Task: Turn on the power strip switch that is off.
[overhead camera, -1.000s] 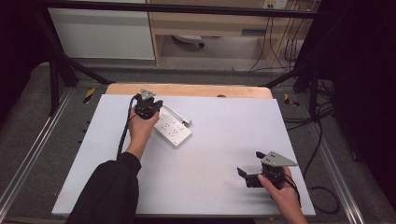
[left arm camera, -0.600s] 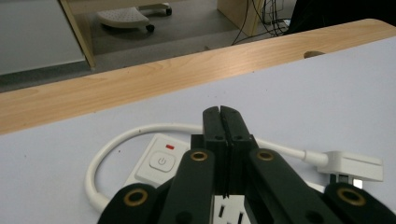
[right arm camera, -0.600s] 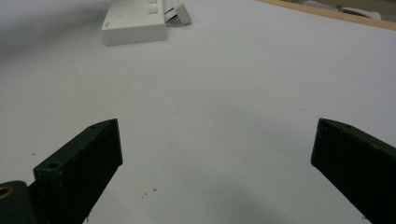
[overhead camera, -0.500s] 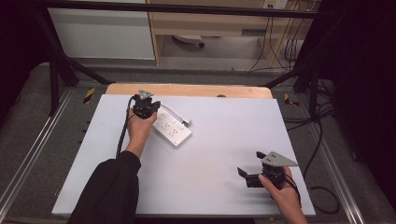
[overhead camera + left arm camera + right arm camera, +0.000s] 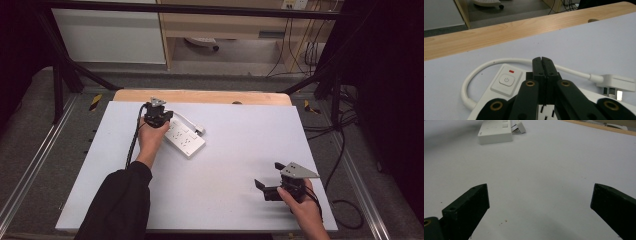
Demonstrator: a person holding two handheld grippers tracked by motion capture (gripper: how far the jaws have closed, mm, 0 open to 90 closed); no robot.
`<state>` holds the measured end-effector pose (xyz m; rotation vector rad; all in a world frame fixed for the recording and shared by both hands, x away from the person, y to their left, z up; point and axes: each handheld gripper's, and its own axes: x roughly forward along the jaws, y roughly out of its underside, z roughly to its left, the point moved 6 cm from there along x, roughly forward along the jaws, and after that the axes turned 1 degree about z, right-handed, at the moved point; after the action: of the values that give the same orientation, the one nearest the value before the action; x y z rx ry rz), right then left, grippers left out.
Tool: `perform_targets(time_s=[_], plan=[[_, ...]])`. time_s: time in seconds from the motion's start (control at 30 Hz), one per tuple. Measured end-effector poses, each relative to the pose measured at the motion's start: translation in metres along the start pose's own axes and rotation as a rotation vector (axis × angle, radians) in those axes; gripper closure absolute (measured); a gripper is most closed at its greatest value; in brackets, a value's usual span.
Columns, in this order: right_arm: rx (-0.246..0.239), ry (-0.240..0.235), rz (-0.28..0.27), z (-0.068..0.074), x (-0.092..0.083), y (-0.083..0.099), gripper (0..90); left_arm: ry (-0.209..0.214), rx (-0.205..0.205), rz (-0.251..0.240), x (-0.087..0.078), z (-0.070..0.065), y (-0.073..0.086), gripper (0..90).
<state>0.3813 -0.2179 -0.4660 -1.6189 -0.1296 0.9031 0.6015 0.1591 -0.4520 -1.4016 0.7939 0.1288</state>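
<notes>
- One white power strip [image 5: 183, 139] on the counter [image 5: 235, 165], lying slantwise in the far-left part, toward 11 o'clock from the counter's middle in the high view.
- One push switch [image 5: 506, 80] at the strip's end, bearing a power symbol; one small red mark [image 5: 511, 71] just above it. No brand or other writing readable.
- One white cord [image 5: 477, 72] loops out from the switch end and runs behind the tongs to one white plug [image 5: 616, 83], which lies on the counter just beside the strip, at its 3 o'clock in the left gripper view.
- Socket slots show on the strip's top face; their number cannot be counted from here.
- Two tongs, one in each hand.
- Left tongs [image 5: 541, 61]: jaws pressed together, nothing between them, tips over the strip's switch end, just right of the switch. Whether they touch the strip I cannot tell.
- Right tongs [image 5: 264, 188]: jaws spread wide, nothing between them, low over bare counter at the near-right, about 5 o'clock, well apart from the strip.
- One wooden edge [image 5: 200, 96] along the counter's far side.
</notes>
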Motion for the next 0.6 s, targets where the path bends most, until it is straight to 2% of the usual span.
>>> perform_targets(time_s=[0.17,0.5,0.6], plan=[[0.003,0.001,-0.003,-0.0003,-0.0008,0.0000,2.5,0.002,0.003,0.020,0.0032,0.0001,0.0044,90.0],[-0.001,-0.002,-0.002,0.0011,-0.0003,-0.0004,2.5,0.015,0.028,0.028,0.0043,-0.0075,0.0044,90.0],[0.000,-0.002,-0.003,0.0009,-0.0004,-0.0004,2.5,0.015,0.024,0.028,0.0055,-0.0078,0.0050,90.0]])
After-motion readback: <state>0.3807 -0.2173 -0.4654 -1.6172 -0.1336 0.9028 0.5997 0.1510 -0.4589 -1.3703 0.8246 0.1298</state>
